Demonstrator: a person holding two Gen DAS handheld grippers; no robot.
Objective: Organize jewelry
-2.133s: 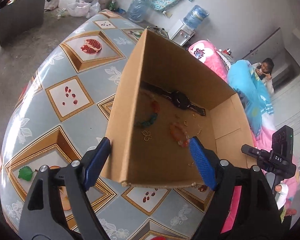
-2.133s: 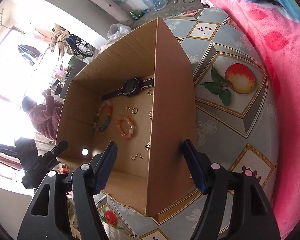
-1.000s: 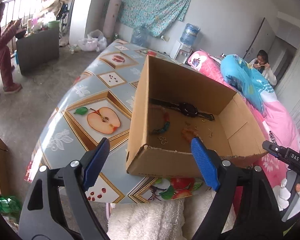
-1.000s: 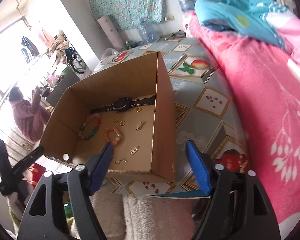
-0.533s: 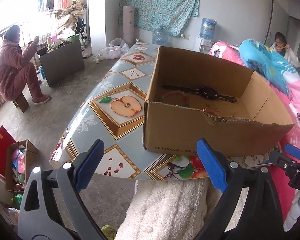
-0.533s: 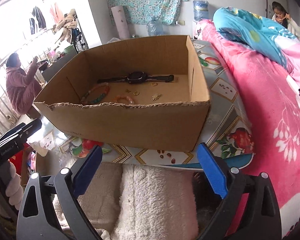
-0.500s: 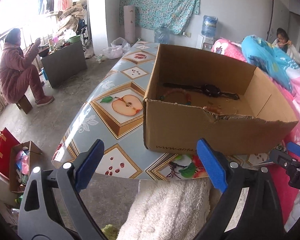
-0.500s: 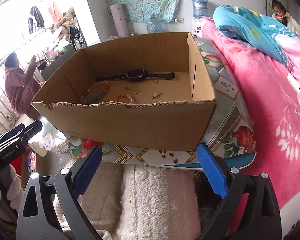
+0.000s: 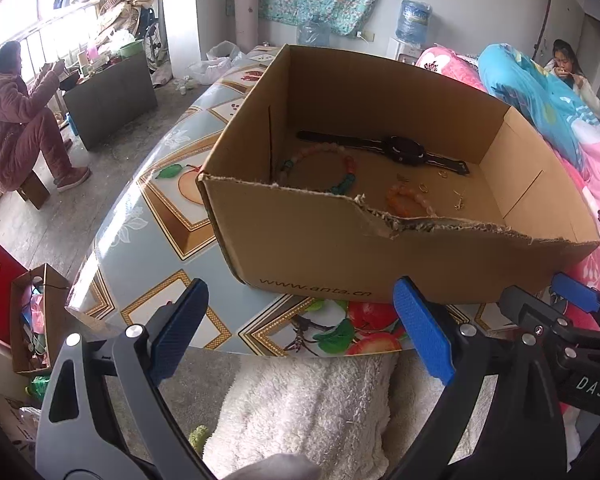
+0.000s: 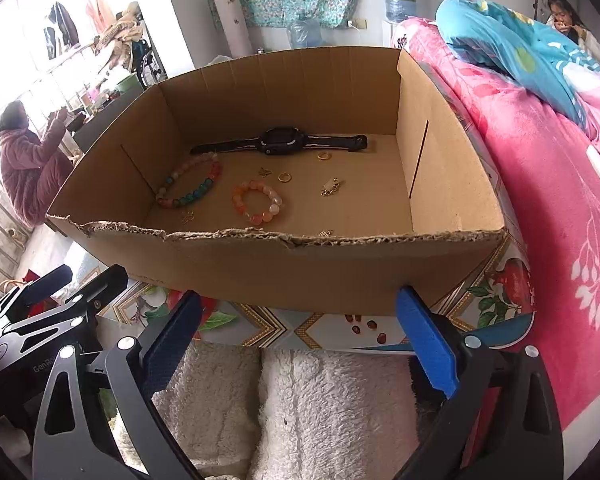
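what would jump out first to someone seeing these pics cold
The big open cardboard box with its torn near rim fills the middle, sitting on the fruit-patterned table. On its floor a black watch lies along the far wall, with two bead bracelets in front of it.

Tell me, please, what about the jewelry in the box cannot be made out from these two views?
- Left wrist view: the box's torn near wall hides the front floor and part of the orange bracelet.
- Right wrist view: a gold piece at the near wall is mostly hidden by the rim.
- Both views: the small gold charms are too small to identify.
- The watch face is too dark to read.
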